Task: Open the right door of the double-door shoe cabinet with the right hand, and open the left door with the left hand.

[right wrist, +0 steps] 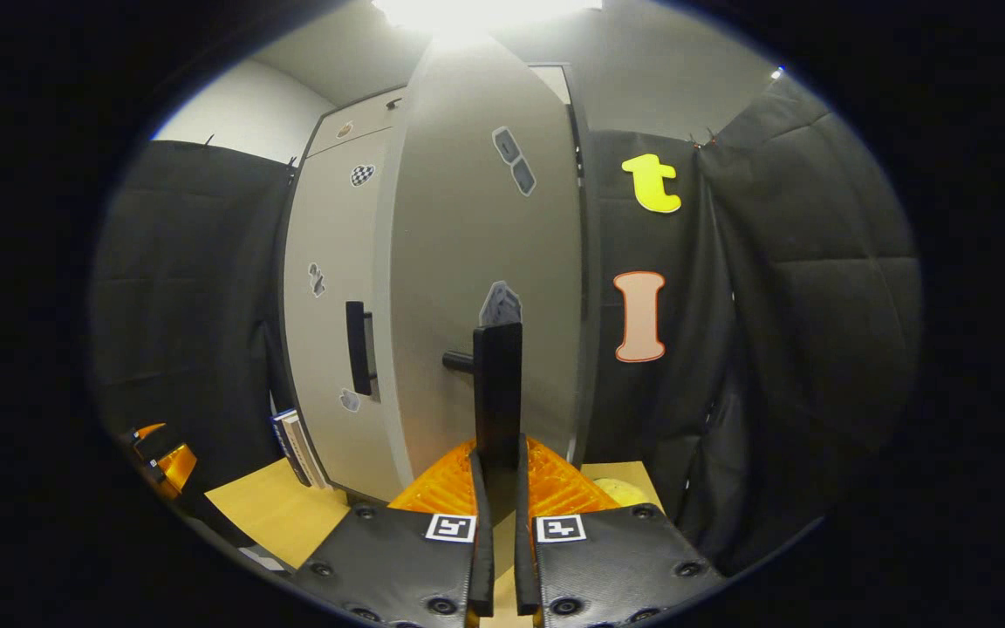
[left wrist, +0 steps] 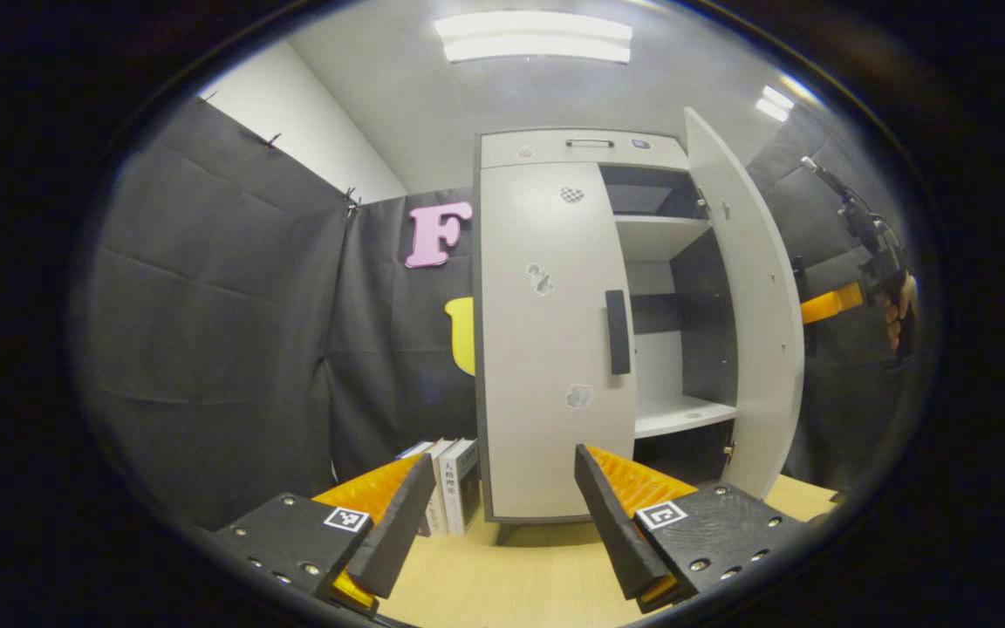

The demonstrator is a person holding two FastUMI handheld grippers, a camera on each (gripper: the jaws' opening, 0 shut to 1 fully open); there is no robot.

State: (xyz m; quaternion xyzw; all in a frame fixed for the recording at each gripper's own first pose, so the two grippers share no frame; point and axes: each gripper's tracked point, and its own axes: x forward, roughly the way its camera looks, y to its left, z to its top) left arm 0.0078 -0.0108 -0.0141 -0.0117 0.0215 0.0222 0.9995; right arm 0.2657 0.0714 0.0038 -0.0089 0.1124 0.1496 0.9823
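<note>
The shoe cabinet [left wrist: 572, 150] stands on a wooden table. Its left door [left wrist: 546, 349] is closed, with a black vertical handle [left wrist: 617, 331] at its right edge. My left gripper [left wrist: 502, 515] is open, low in front of that door and well short of the handle. The right door [left wrist: 755, 305] stands swung out, baring the shelves [left wrist: 681, 414]. In the right gripper view the right door [right wrist: 476, 244] faces me, and my right gripper [right wrist: 498, 475] is shut on its black handle [right wrist: 498, 384]. The left door's handle [right wrist: 358, 347] shows beyond the door's edge.
Several books [left wrist: 450, 488] lean against the cabinet's left side on the table [left wrist: 502, 576]. A hand holding the right gripper [left wrist: 869, 279] appears past the open door. A pale yellow object [right wrist: 618, 490] lies on the table by the right cloth wall.
</note>
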